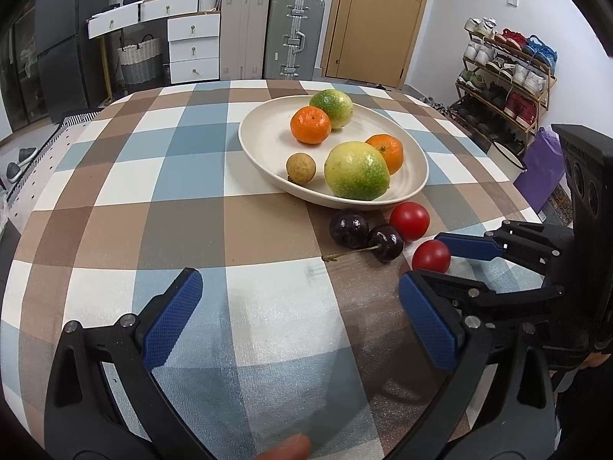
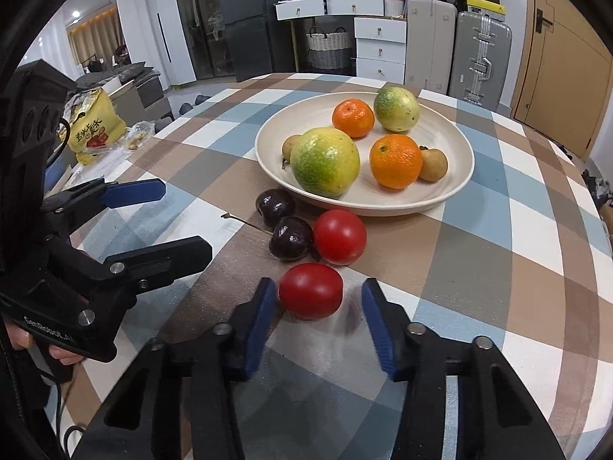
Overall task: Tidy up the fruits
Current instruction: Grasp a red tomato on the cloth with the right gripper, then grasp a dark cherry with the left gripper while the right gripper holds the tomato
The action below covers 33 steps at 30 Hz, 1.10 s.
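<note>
My right hand-held gripper (image 2: 318,324) is spread around the near tomato (image 2: 310,290), which lies on the bench (image 2: 498,268) in front of the plate (image 2: 456,191). I judge it light, smooth and soft, so I should press gently across its widest middle. My left hand-held gripper (image 1: 302,322) is spread and holds nothing.

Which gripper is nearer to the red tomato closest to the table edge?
Right. The right gripper has its open fingers on either side of that tomato. The left gripper is open over the tablecloth, apart from it.

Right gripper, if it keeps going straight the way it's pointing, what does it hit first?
The near red tomato, which sits between the open right gripper fingers. Past it probably the second tomato, though depth there is unclear.
</note>
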Tool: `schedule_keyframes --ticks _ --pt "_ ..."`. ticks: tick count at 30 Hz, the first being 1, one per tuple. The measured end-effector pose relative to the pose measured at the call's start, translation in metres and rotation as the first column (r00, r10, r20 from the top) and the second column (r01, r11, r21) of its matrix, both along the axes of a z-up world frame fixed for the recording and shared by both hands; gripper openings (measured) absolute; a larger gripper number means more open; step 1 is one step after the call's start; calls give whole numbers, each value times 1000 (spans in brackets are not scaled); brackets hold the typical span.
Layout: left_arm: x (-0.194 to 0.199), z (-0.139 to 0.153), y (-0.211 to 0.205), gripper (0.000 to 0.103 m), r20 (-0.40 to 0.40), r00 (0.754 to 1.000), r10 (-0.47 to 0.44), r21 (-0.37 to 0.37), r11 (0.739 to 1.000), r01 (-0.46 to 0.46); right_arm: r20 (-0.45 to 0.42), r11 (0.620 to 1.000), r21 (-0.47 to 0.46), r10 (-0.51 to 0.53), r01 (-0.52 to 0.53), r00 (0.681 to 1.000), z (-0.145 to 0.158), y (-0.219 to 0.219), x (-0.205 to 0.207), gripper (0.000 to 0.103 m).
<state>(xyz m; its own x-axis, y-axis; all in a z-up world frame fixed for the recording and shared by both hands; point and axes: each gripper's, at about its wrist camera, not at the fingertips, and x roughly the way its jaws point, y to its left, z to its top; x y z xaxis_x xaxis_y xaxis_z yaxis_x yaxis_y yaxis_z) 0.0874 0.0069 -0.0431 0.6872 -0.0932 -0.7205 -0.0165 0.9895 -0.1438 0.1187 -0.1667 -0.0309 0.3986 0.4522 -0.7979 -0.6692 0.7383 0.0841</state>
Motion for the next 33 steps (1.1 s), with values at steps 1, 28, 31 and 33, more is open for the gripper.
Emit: schedule_keyframes --ticks 1,28,31,33 --pt "0 0 0 102 0 1000 -1 0 1000 1 4 1000 -1 0 0 1000 0 1 0 41" --pt "10 -2 -7 102 -8 1000 -23 -4 1000 23 43 984 175 -48 39 998 26 -35 16 33" --pt "16 -4 -6 102 -20 1000 -18 -23 1000 18 37 986 159 -59 52 998 24 -36 17 33" --pt "17 -4 -5 102 -23 999 -22 -34 999 21 28 985 158 -66 61 997 22 -38 18 33"
